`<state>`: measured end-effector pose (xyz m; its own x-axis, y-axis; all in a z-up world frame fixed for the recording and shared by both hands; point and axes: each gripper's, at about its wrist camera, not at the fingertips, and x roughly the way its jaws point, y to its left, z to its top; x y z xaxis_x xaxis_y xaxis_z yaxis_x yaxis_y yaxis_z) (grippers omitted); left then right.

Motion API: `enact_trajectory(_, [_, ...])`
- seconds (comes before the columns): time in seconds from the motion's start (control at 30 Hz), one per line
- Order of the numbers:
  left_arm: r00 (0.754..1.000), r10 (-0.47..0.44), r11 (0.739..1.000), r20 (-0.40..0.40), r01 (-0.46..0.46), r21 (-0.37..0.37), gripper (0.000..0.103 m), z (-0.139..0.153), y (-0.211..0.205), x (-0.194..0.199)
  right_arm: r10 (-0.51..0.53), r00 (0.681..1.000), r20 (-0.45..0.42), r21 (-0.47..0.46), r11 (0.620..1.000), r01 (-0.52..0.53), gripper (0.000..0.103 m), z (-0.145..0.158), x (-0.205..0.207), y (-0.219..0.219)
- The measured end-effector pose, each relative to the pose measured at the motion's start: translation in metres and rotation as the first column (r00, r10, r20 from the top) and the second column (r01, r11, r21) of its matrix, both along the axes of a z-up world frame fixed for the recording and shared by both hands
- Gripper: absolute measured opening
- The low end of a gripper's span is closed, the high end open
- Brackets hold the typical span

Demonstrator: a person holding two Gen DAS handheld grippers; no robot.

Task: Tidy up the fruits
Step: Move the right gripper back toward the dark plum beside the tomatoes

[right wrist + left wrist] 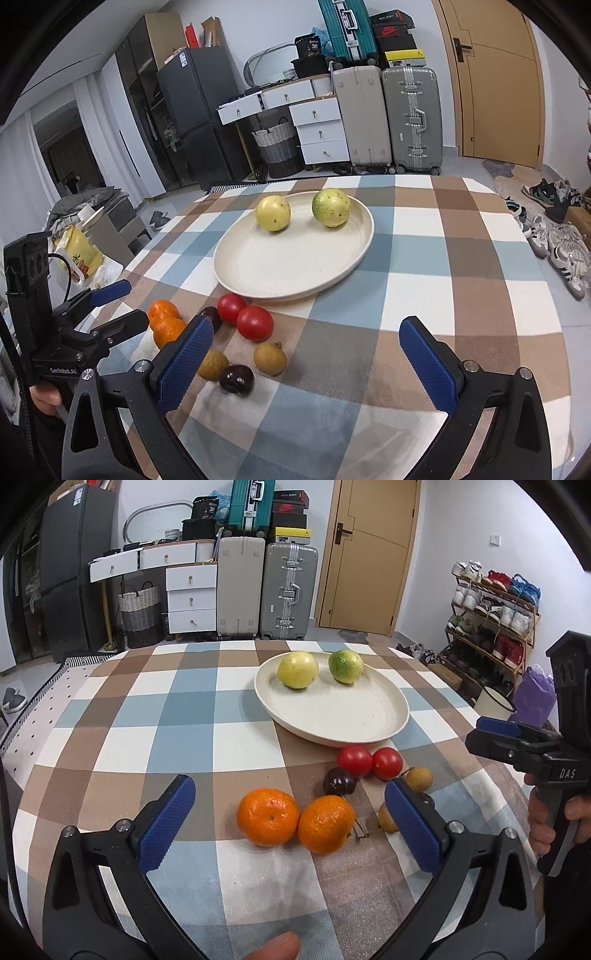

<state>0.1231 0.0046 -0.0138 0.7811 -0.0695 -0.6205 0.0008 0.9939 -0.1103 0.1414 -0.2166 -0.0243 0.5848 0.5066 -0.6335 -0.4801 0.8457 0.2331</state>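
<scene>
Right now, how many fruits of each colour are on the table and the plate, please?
Orange mandarins: 2
Red tomatoes: 2
Dark purple fruits: 2
Brown longans: 2
Yellow round fruit, on the plate: 1
Green round fruit, on the plate: 1
Total: 10

Loose fruits (325, 805) beside plate (332, 716)
</scene>
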Motion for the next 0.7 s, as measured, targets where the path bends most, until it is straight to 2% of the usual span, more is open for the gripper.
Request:
enact_trajectory(0.37, [1.000, -0.016, 1.000, -0.017, 0.016, -0.010, 0.102, -0.004, -0.006, -0.007, -0.004, 0.999, -0.053, -0.044, 0.999, 0.001, 0.103, -0.013, -0.022, -0.001])
enact_trajectory(0.7, [0.999, -0.001, 1.000, -0.046, 0.001, -0.001, 0.102, -0.011, -0.001, -0.005, -0.019, 0.996, -0.083, -0.087, 0.996, 0.012, 0.102, -0.021, -0.021, 0.010])
